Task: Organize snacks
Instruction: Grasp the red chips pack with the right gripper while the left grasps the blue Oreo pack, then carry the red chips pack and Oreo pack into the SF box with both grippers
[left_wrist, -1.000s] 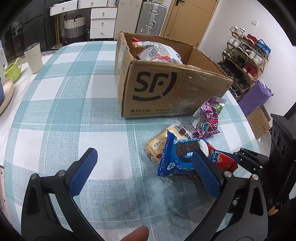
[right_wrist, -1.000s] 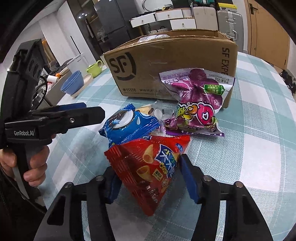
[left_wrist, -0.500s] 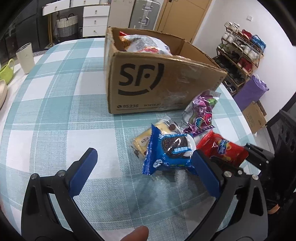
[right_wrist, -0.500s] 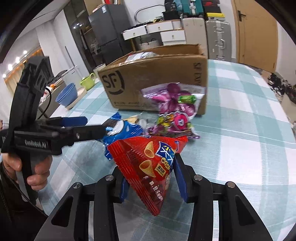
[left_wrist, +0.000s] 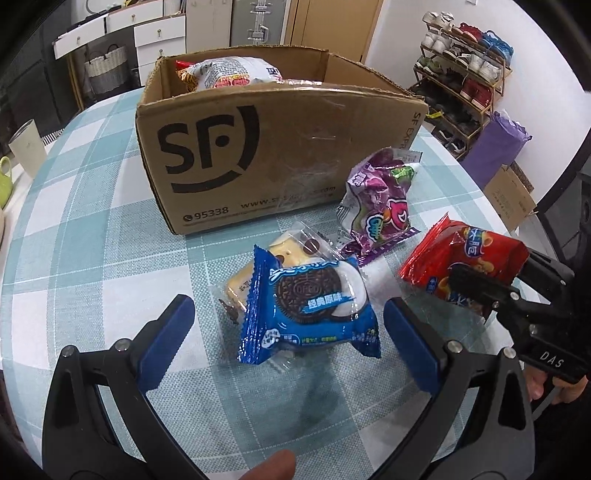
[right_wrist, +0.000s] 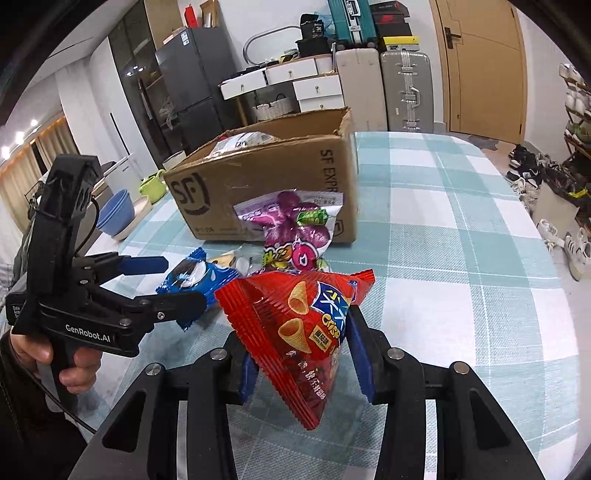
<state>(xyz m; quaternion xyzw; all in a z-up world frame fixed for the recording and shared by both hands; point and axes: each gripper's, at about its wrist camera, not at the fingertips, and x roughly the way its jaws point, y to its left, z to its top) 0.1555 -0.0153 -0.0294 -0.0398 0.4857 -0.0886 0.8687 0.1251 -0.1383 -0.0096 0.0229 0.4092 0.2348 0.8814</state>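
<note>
Snacks lie in a loose cluster on the checked surface (left_wrist: 92, 258) just in front of the SF cardboard box (left_wrist: 258, 147): blue Oreo pack (left_wrist: 314, 306) on top of a clear-wrapped yellow cake (left_wrist: 284, 247), purple candy bag (left_wrist: 376, 206) leaning against the box. Red crisp bag (right_wrist: 303, 325) is off the surface, pinched by the right tongs (right_wrist: 306, 365), clenched on its lower half. Left tongs (left_wrist: 288, 332) released, wide apart, either side of the Oreo pack, not touching it. Risks: slippery crinkly bag could slide out of the pinch on the way to the box; closing on the Oreo pack may also catch or drag the cake underneath. Left wrist view shows a white-and-red bag (left_wrist: 229, 72) already inside the box; right wrist view shows bowls (right_wrist: 116, 212) and a green cup (right_wrist: 153, 186) beyond the box.
</note>
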